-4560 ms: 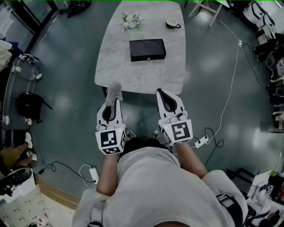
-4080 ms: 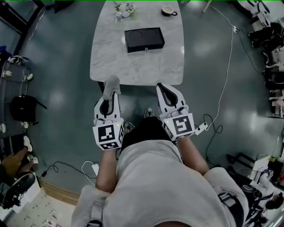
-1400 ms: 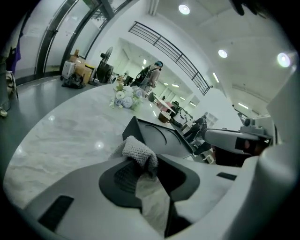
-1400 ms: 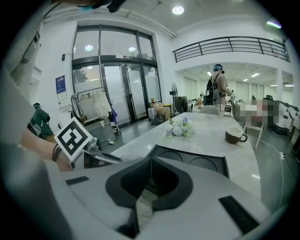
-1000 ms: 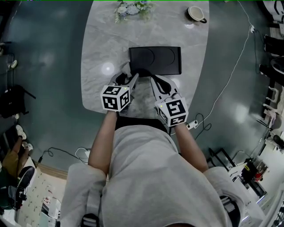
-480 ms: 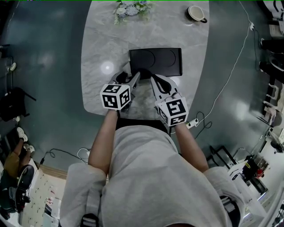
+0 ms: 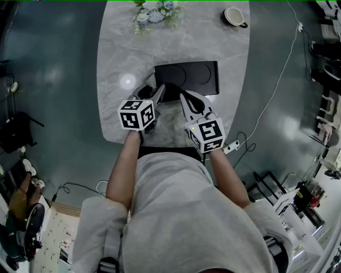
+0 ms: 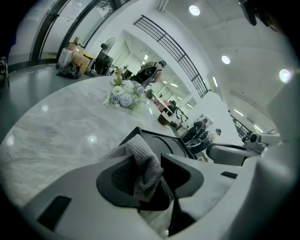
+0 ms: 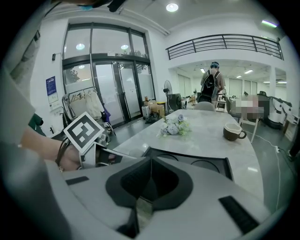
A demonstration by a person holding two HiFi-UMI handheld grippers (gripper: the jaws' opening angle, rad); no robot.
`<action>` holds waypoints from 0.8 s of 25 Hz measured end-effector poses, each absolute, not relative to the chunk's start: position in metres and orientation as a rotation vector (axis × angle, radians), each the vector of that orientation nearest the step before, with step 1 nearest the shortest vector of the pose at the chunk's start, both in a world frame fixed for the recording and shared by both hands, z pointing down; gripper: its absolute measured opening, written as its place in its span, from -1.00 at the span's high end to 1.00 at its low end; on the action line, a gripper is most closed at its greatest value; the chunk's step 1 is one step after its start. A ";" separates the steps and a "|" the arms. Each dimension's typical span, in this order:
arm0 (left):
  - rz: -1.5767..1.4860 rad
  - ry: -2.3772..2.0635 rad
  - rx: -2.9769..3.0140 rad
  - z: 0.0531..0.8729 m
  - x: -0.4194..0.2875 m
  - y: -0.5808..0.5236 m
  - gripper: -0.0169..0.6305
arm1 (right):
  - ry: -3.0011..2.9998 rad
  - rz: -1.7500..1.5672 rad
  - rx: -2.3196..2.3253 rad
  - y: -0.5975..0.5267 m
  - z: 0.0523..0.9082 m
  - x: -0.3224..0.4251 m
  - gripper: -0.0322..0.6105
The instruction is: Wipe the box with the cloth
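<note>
A flat black box (image 7: 194, 77) lies in the middle of the grey marble table (image 7: 117, 64). My left gripper (image 7: 152, 91) is at the box's near left corner, shut on a crumpled grey cloth (image 8: 141, 161). Its jaws have just been closing a little with the cloth between them. In the left gripper view the cloth sticks out of the left gripper (image 8: 150, 151), with the box (image 8: 165, 143) right behind it. My right gripper (image 7: 185, 97) is shut and empty at the box's near edge. In the right gripper view the right gripper (image 9: 150, 160) points at the box (image 9: 201, 165).
A small bunch of flowers (image 7: 154, 13) and a cup on a saucer (image 7: 234, 16) stand at the table's far end. A white cable (image 7: 277, 69) and a power strip (image 7: 230, 148) lie on the floor to the right. A person (image 9: 213, 82) stands far behind the table.
Since the earliest frames both grippers have come from in front of the table to the box. Over the last second the left gripper with the cloth has shifted slightly left; the right has stayed put.
</note>
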State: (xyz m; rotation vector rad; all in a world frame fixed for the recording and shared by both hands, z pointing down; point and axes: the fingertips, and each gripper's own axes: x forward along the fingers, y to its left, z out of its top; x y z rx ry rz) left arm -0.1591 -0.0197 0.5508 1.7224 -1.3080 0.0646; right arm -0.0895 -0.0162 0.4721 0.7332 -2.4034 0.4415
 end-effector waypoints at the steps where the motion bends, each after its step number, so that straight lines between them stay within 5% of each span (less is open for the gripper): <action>1: 0.065 -1.304 1.724 0.551 -0.160 -0.022 0.43 | -2.400 0.444 0.737 -0.018 0.472 -0.090 0.81; 20: 0.078 -1.235 1.784 0.549 -0.184 -0.064 0.50 | -2.367 0.482 0.815 -0.040 0.478 -0.114 0.81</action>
